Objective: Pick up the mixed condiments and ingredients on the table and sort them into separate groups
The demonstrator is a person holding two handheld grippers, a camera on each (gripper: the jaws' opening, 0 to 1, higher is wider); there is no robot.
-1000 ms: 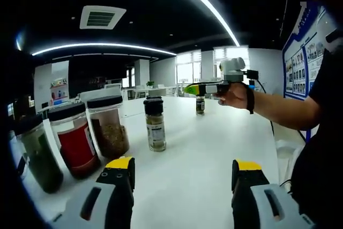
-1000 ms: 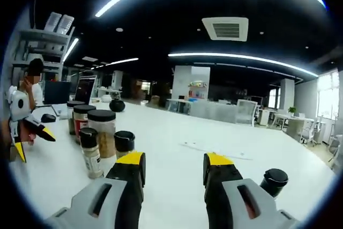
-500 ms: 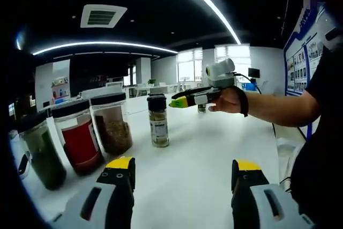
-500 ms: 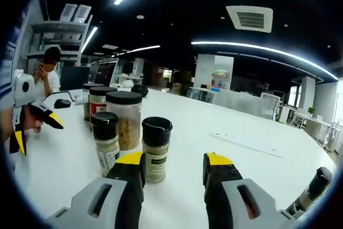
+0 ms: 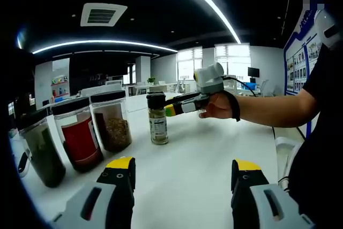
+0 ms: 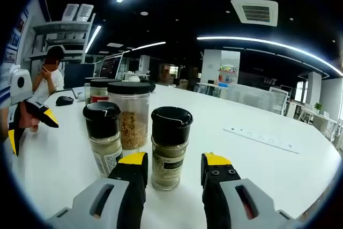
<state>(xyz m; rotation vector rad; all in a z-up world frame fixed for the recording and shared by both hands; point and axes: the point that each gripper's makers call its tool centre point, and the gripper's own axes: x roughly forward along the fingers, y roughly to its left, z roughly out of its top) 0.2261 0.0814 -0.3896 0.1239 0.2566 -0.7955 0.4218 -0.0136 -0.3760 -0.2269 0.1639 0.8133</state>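
On the surface [image 6: 257, 154]: spice shaker [image 6: 170, 147] between the right hand-held gripper [image 6: 172, 165]'s wide jaws.
Left hand-held gripper [image 5: 184, 171]: wide, empty.
Risk: closing off-centre could topple it onto neighbouring shaker [image 6: 103, 137].

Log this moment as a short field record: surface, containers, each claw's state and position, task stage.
surface: white table
large jars: three with black lids, contents dark green, red, tan-brown
small shakers: two black-capped, one straight ahead between the right claw's open jaws, not gripped; the other beside it
left claw: open, holding nothing, low over the table
right claw: open, lined up on a shaker
task stage: nothing picked up; jars grouped together
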